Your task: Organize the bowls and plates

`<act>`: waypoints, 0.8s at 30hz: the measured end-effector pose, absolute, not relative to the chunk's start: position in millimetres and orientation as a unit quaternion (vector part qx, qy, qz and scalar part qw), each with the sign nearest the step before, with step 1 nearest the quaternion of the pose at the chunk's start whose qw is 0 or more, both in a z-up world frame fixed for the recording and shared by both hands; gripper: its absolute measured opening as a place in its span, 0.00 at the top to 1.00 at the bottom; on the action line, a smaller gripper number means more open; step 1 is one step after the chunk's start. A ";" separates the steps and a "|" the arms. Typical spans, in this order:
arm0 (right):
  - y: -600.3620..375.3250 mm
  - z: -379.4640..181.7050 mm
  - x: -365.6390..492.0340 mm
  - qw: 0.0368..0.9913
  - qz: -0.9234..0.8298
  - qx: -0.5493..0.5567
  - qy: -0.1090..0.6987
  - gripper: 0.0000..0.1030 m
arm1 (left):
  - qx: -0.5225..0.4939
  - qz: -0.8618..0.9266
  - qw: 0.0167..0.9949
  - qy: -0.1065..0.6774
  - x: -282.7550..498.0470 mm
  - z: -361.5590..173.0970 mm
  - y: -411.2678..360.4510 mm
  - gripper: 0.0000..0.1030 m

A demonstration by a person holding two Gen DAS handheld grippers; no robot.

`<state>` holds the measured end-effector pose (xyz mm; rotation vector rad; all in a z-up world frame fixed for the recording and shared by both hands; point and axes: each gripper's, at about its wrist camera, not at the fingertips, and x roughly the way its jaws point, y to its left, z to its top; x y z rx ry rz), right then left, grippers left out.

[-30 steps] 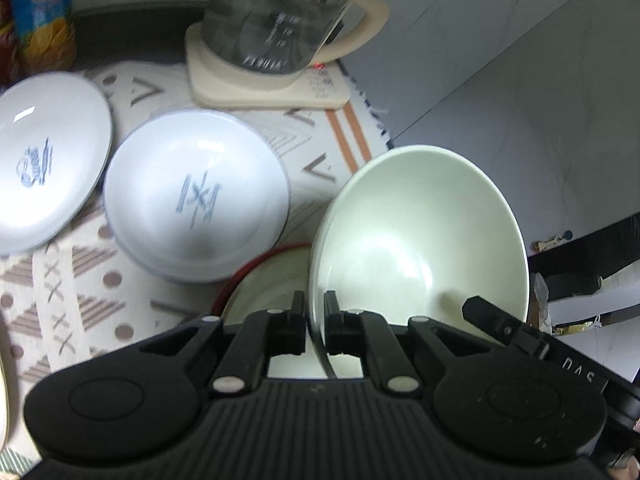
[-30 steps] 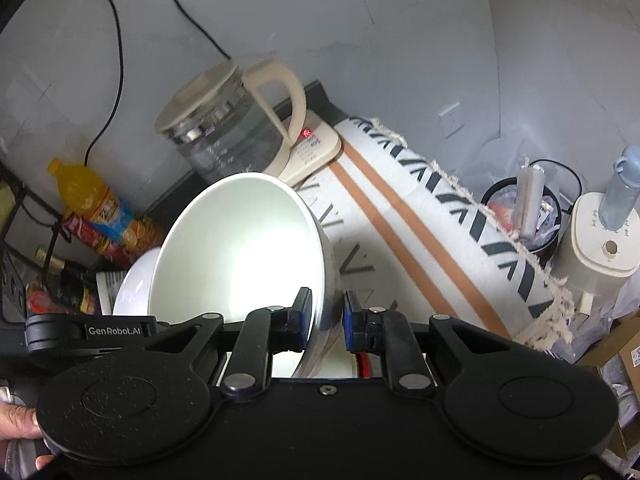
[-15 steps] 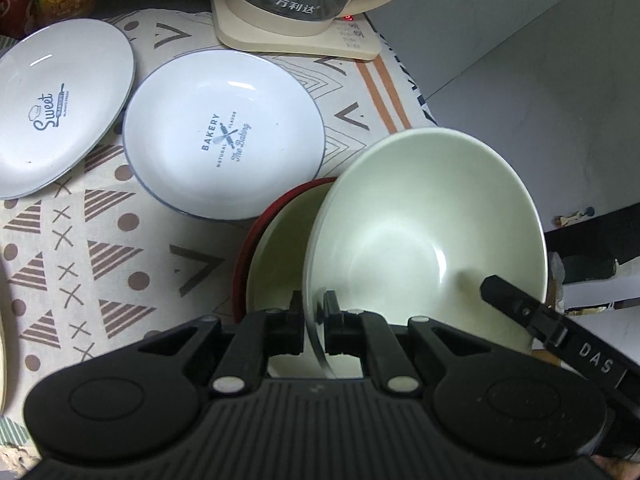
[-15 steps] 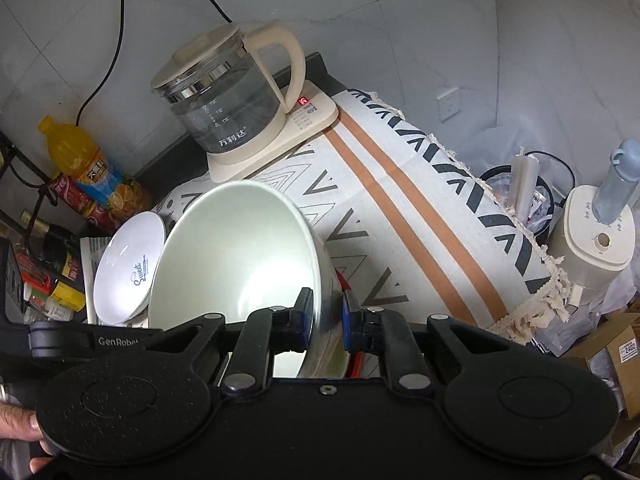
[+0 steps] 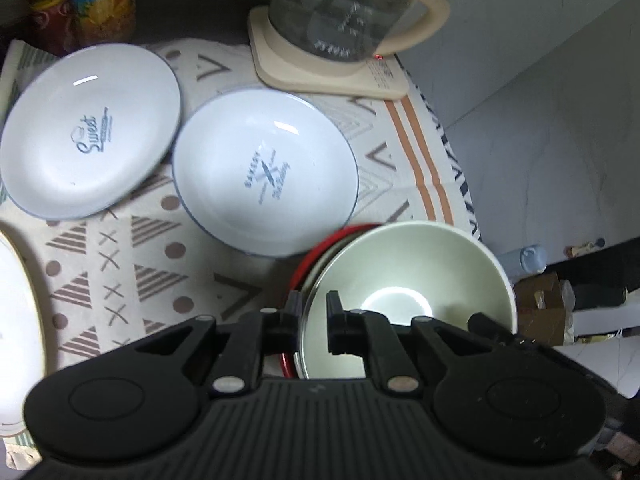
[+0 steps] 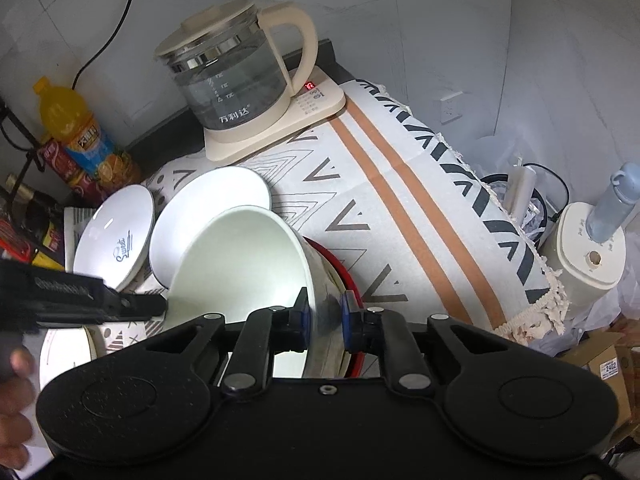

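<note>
A pale green bowl point(image 5: 404, 276) sits nested in a red-rimmed bowl point(image 5: 316, 252) on the patterned cloth. My left gripper point(image 5: 312, 320) straddles its near rim with the jaws a little apart. In the right wrist view the same bowl point(image 6: 240, 264) sits over the red-rimmed bowl point(image 6: 344, 276), and my right gripper point(image 6: 324, 316) straddles its right rim, jaws slightly apart. Two white plates with blue print lie beyond: "Bakery" point(image 5: 264, 172) and "Sweet" point(image 5: 88, 132).
A glass kettle on a cream base point(image 6: 248, 92) stands at the back of the table. An orange drink bottle point(image 6: 76, 132) and cans stand at the back left. A gold-rimmed white plate point(image 5: 12, 320) lies at the left. The table's right edge point(image 6: 520, 280) drops to floor clutter.
The green bowl has come down from tilted in the air into the red-rimmed bowl. Both grippers' jaws have widened from clamped on its rim to slightly apart.
</note>
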<state>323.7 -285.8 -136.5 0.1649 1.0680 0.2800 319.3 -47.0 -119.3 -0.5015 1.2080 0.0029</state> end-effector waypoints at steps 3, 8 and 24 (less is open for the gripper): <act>-285.8 -134.5 326.0 0.849 0.136 0.076 0.505 0.86 | -0.232 0.005 0.800 0.554 319.4 -113.8 -43.3 0.91; -290.3 -125.1 328.0 0.852 0.144 0.078 0.498 0.83 | -0.238 0.012 0.794 0.559 319.0 -119.8 -40.1 0.91; -296.5 -132.8 333.1 0.842 0.152 0.075 0.513 0.96 | -0.241 0.015 0.785 0.571 319.8 -129.4 -44.8 0.88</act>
